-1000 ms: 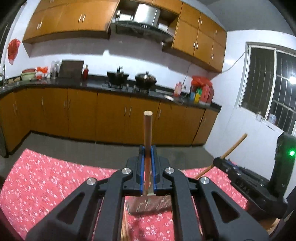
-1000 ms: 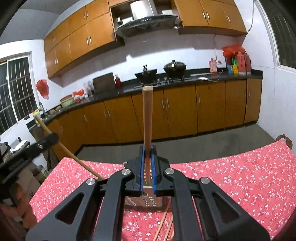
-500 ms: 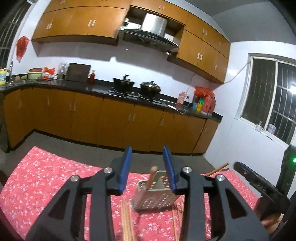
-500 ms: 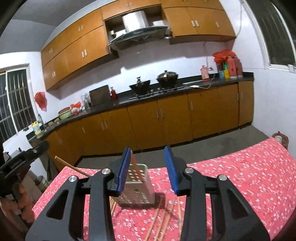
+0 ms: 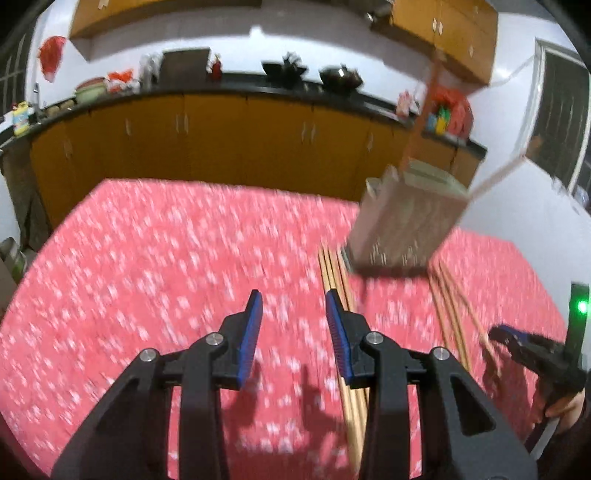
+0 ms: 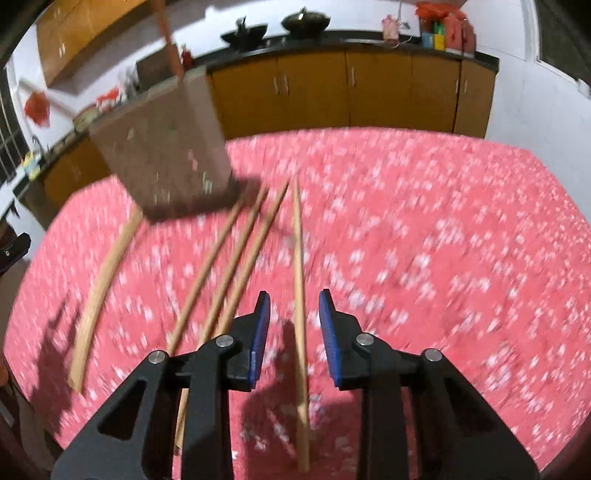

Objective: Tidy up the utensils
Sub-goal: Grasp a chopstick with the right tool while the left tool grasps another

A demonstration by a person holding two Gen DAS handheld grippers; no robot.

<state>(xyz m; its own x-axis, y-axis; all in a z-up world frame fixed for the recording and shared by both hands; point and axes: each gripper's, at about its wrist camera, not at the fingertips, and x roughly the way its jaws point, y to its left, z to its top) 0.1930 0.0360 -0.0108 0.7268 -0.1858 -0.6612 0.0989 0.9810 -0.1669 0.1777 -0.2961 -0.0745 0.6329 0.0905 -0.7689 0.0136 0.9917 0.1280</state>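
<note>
Both pictures are blurry. Nearest in the left wrist view is the left gripper (image 5: 293,328). Its two blue fingers stand wide apart and hold nothing. It hangs over the red flowered tablecloth (image 5: 147,277).

Just to the right of its right finger lies a bunch of wooden chopsticks (image 5: 345,325), side by side on the cloth. They run away from the camera toward the metal holder (image 5: 402,225). The holder is a box with small holes in its side. It stands on the cloth, farther away and to the right. One stick (image 5: 421,110) pokes up out of its top. More chopsticks (image 5: 452,314) lie on the far right side of the holder. Down in the right corner the other claw shows as a dark shape, too blurry to say how it stands.

In the right wrist view, the right gripper (image 6: 294,326) is closest. Its blue fingers are also wide apart and hold nothing. One chopstick (image 6: 300,295) lies on the cloth straight between the two fingers, under them. Two more sticks (image 6: 236,258) lie just to the left, slanting up toward the holder (image 6: 162,147). A wider wooden strip (image 6: 103,280) lies farther left. The holder stands at the far left end of the sticks.

Behind the table are brown cupboards (image 6: 332,88) and two dark pots (image 6: 304,22) on the counter.
</note>
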